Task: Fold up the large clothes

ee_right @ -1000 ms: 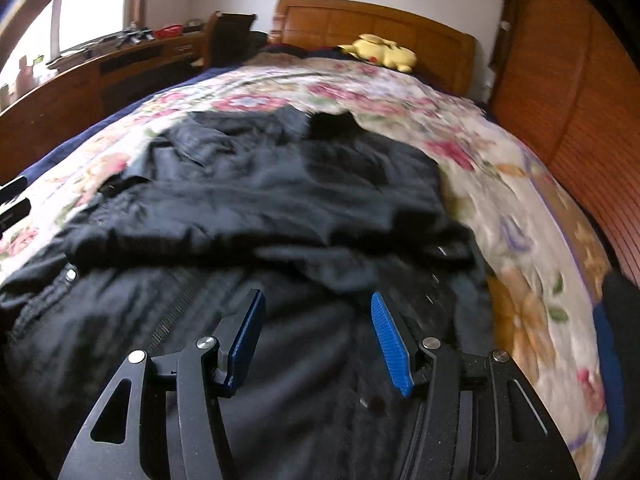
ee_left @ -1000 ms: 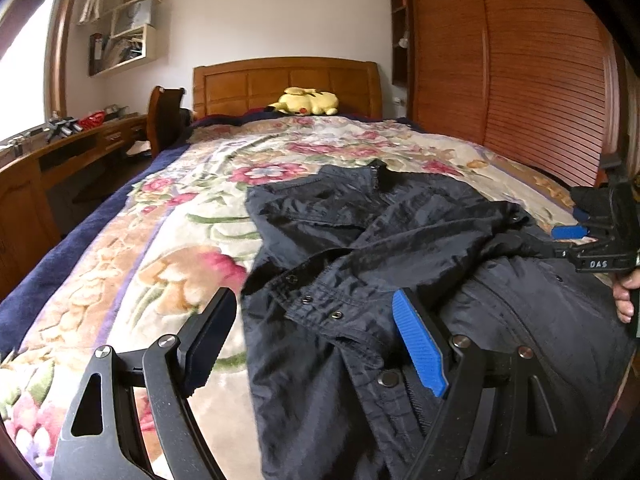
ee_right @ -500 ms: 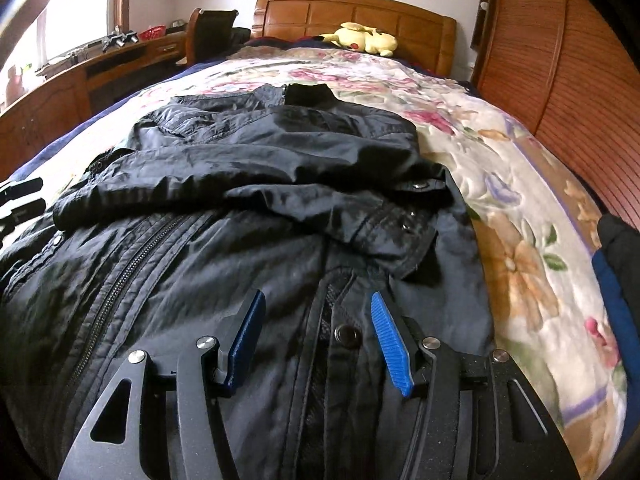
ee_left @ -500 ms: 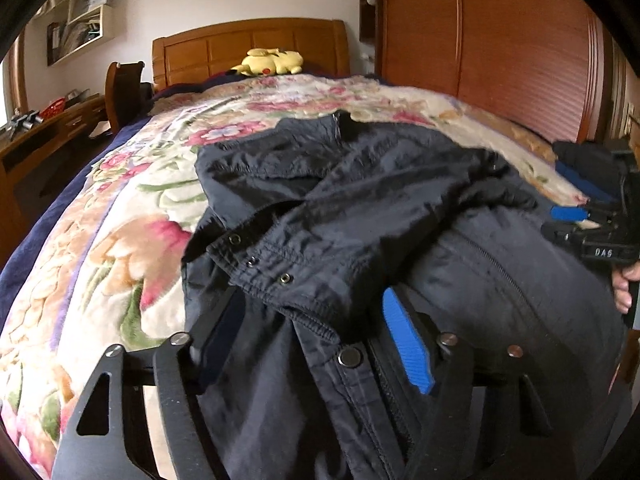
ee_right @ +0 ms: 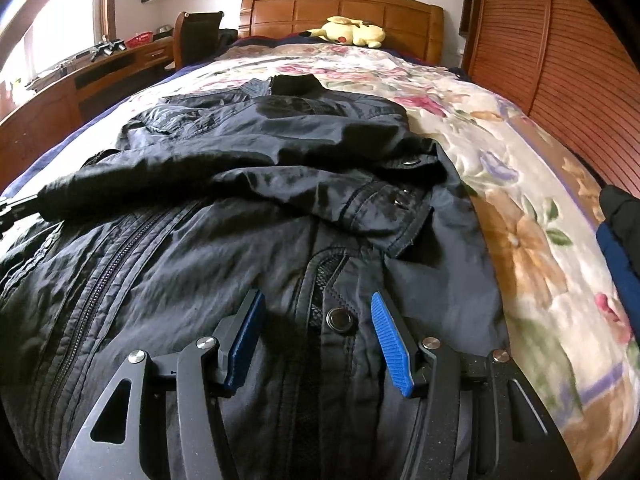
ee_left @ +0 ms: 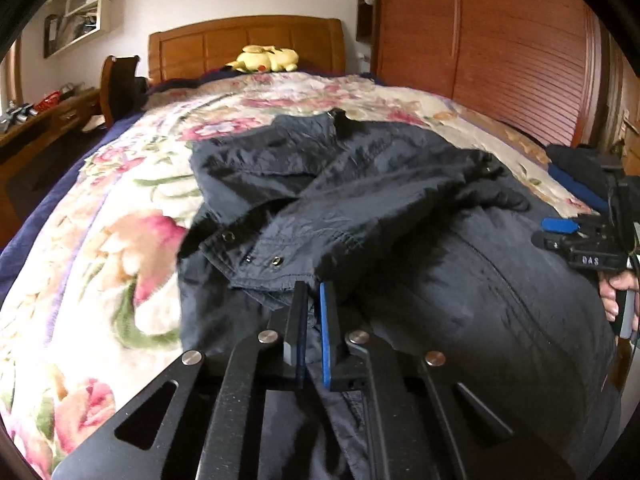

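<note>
A large black jacket [ee_left: 400, 208] lies spread on the floral bedspread [ee_left: 100, 240], collar toward the headboard, both sleeves folded across its front. My left gripper [ee_left: 311, 294] is shut on the jacket's lower left hem, below a snap-buttoned cuff. The jacket also shows in the right wrist view [ee_right: 248, 184]. My right gripper [ee_right: 316, 304] is open, its fingers on either side of a snap button [ee_right: 340, 317] near the lower right hem. The right gripper also shows at the right edge of the left wrist view [ee_left: 560, 232].
A yellow plush toy [ee_right: 352, 30] lies by the wooden headboard [ee_right: 340, 8]. A wooden wardrobe [ee_left: 500, 48] runs along the bed's right side. A desk [ee_right: 80, 76] and chair [ee_right: 198, 36] stand to the left. Dark and blue clothes [ee_right: 620, 236] lie at the bed's right edge.
My left gripper has closed on the jacket's lower left hem; it was open before. My right gripper moved forward over the hem and stays open.
</note>
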Demonstrator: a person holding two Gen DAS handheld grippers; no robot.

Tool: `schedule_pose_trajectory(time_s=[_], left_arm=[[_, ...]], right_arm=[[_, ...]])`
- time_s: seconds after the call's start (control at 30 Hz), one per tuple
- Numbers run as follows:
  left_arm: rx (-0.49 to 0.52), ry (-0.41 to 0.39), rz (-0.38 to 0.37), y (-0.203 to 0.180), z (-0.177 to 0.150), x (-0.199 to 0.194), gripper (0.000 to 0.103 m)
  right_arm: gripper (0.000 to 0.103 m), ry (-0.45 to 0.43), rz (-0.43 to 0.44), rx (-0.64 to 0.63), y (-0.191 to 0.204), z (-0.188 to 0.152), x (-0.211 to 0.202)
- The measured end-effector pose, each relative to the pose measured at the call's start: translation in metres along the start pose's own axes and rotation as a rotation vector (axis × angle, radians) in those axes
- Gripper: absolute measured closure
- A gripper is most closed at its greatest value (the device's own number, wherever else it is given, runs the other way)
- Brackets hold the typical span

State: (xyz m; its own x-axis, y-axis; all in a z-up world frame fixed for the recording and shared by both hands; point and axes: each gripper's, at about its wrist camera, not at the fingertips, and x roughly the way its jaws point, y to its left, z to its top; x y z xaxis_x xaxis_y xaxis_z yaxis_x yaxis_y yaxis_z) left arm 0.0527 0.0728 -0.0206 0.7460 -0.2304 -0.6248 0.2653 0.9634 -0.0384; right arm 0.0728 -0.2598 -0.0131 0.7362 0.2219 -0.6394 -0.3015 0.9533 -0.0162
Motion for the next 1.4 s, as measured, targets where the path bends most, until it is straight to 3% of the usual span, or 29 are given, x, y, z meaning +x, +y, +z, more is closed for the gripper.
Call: schedule_pose_trajectory(time_s=[0.17,0.3,0.4,0.5,0.57,0.63,0.93,1.27,1.4], left_arm=[[-0.022,-0.011,0.011,0.003,0.000,0.001,0.095],[-0.026,-0.052,0.067,0.001,-0.001,-0.011,0.090],[-0.028,-0.091,0.047,0.001,-0.008,-0.027,0.065],[0.004,-0.121,0.053,-0.006,-0.019,-0.047,0.058],[0.012,-0.129,0.044,-0.010,-0.028,-0.059,0.033],[0.014,-0.144,0.030,-0.016,-0.039,-0.073,0.023],[-0.047,-0.141,0.082,-0.021,-0.073,-0.111,0.023],[-0.060,-0.117,0.155,-0.020,-0.094,-0.125,0.023],[-0.076,-0.115,0.166,-0.015,-0.098,-0.131,0.023]], right_arm=[[0.046,-0.001,0.000,-0.004,-0.002,-0.003,-0.009],[0.046,-0.018,0.002,0.003,-0.007,-0.010,-0.026],[0.046,-0.027,-0.003,0.012,-0.013,-0.019,-0.038],[0.046,-0.040,-0.010,0.022,-0.021,-0.029,-0.051],[0.046,-0.047,-0.017,0.030,-0.027,-0.036,-0.060],[0.046,-0.058,-0.026,0.036,-0.031,-0.043,-0.067],[0.046,-0.106,-0.087,0.043,-0.039,-0.070,-0.101],[0.046,-0.121,-0.069,0.048,-0.042,-0.085,-0.129],[0.032,-0.115,-0.063,0.062,-0.048,-0.089,-0.136]])
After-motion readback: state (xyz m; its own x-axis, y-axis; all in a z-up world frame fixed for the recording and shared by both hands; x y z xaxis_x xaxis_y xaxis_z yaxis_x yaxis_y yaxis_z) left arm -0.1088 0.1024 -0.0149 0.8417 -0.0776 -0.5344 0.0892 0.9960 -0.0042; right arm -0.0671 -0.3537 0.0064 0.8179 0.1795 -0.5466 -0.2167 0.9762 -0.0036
